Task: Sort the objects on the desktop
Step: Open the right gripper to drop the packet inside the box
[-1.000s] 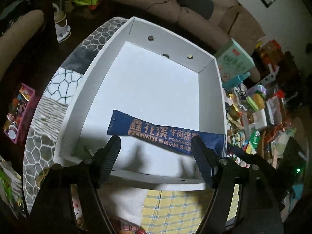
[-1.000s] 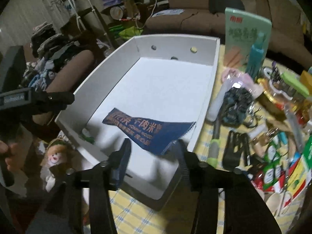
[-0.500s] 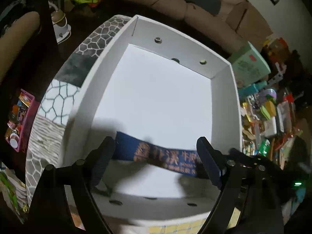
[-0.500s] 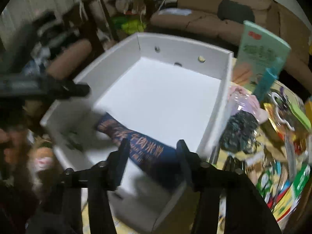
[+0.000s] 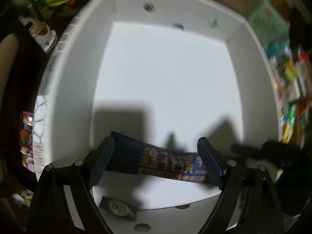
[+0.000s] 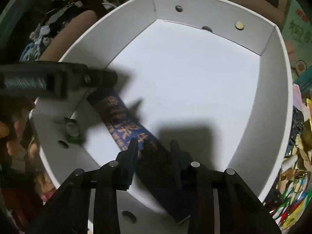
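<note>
Closing around the blue packet (image 6: 124, 122) inside the white box (image 6: 273, 89), the right gripper (image 6: 154, 146) narrows; the left gripper (image 5: 156, 152) stands wide over it.

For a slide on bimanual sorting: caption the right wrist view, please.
Right gripper closing astride the blue noodle packet inside the white box, left gripper alongside.

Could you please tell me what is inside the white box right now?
The white box holds a long blue packet and a small green packet by the near wall. Whatever lies beneath the blue packet is covered.
</note>
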`<state>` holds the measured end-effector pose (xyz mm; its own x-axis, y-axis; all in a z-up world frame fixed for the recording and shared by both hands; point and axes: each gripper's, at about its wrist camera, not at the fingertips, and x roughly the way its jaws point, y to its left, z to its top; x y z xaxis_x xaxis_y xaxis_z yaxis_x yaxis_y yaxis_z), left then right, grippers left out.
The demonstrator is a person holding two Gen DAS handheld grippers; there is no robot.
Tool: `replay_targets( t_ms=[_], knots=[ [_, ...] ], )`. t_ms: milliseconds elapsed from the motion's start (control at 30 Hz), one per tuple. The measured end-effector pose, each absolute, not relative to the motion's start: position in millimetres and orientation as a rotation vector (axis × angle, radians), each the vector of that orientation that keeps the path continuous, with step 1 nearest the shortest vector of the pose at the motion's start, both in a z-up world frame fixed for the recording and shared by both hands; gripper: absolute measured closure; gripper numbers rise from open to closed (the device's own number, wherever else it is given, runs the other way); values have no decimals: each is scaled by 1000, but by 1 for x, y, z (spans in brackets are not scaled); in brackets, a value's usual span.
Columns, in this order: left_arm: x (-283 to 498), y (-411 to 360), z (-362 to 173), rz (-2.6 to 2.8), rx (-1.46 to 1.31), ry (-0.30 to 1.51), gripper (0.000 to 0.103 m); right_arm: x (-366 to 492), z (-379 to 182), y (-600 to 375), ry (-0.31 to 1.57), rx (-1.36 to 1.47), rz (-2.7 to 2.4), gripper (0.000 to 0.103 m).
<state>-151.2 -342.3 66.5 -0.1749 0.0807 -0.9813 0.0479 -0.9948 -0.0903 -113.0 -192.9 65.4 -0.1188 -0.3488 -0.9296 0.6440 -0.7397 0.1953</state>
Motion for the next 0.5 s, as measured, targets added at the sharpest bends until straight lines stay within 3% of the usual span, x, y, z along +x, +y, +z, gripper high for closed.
replay_targets(
  t_ms=[133,233,267,500],
  knots=[
    [-151,-320,37,2308,-2135,147,21,-113,56,-192,376,1510,-1928,64],
    [-143,-312,25,2214,-2199,266,30,-113,53,-192,392,1521,-1908,64],
    [-139,-310,25,2248,-2271,186,30,-111,53,-195,407,1519,-1904,64],
    [-118,-314,44,2168,-2300,168,33,-104,49,-197,404,1556,-1834,61]
  ],
)
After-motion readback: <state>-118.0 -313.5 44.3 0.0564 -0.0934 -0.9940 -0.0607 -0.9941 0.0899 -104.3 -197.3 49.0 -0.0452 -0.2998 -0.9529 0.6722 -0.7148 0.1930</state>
